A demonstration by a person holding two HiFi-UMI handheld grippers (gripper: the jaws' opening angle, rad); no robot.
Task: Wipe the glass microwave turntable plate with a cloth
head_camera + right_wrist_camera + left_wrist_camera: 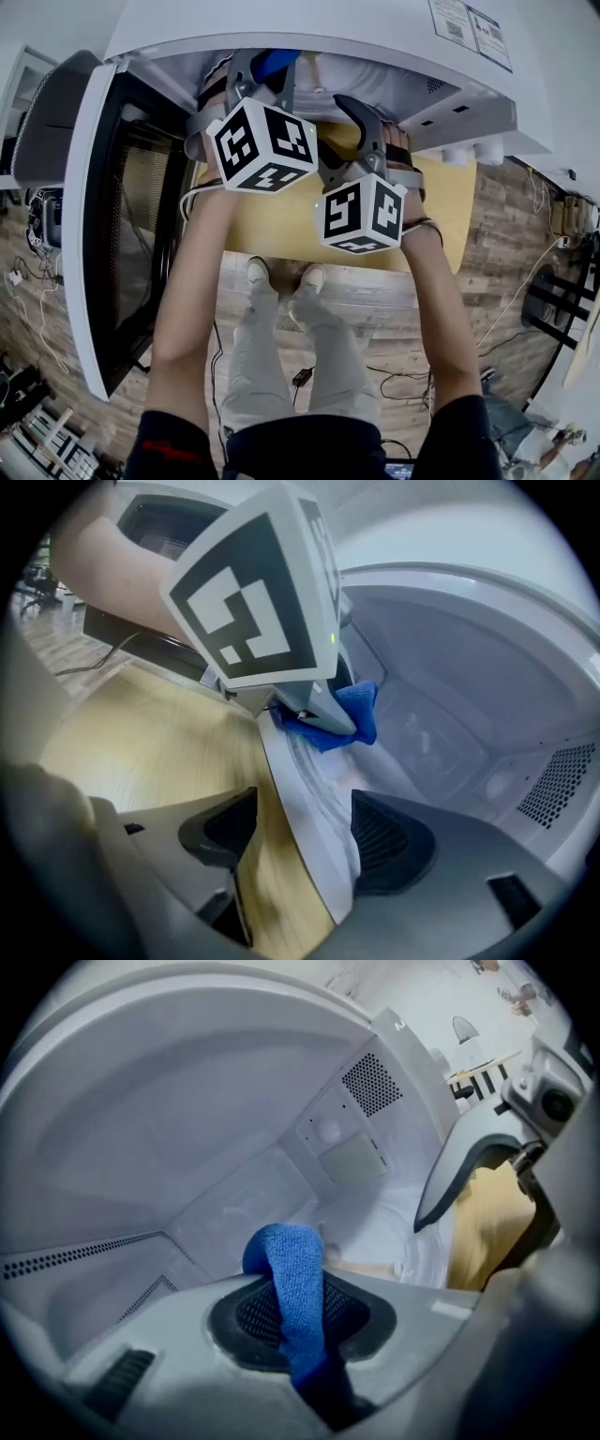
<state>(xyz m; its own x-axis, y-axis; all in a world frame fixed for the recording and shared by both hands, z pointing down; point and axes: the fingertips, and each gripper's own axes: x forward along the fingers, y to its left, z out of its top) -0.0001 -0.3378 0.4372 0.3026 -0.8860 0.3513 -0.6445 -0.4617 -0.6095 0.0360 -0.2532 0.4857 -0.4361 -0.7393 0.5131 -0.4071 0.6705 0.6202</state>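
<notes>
Left gripper: the jaws are being pressed fully together on a fold of the blue cloth. The cloth is being pinched at its middle, so a loop is standing proud of the tips, pointing into the cavity of the microwave. Judged reason: the free loop is being offered as the wiping face, and the hard jaws are being held off the glass.

Right gripper: the jaws are being held part-way closed about the rim of the glass plate, at the front sill of the microwave. The rim is being pressed against one pad. Contact at the other pad is not clearly shown, a sliver of the table being visible beside it. Judged a steadying hold, so the plate is not being turned or slid by the wipe.

Plate: it is being seen near edge-on at the mouth of the microwave. Its far part is being met by the cloth under the left gripper, though actual contact cannot be confirmed.

Door: it is standing wide open at the left of the microwave, so both grippers are being given room side by side in the opening.

Step judged: the wipe is beginning or under way. How much has been cleaned cannot be read.
</notes>
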